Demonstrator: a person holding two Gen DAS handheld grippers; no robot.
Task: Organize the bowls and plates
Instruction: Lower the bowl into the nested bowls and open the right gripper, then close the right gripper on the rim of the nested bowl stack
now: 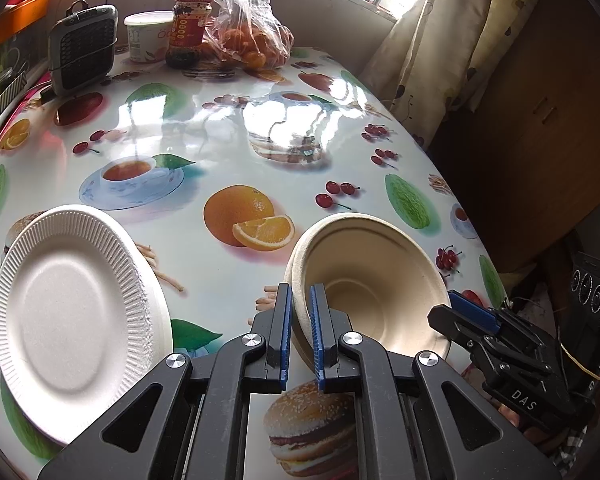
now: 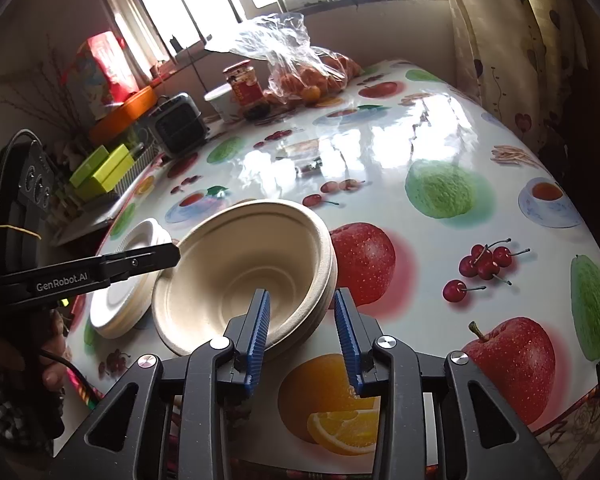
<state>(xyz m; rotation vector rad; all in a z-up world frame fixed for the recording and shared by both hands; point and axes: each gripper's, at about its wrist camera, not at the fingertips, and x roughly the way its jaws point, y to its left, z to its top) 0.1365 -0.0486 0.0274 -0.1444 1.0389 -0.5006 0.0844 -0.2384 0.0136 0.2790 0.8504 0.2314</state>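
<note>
Step in hand: stacking bowls. The left gripper has its jaws clamped on the near rim of the beige bowl stack, holding it tilted on the tabletop, just right of the white paper plates. The right gripper stands partly open, its jaws straddling the stack's rim without pressing it. Next move, in my judgement: withdraw the right gripper, then settle the stack flat. Legible markings: "GenRobot.AI" on the left gripper, "DAS" on the right.
</note>
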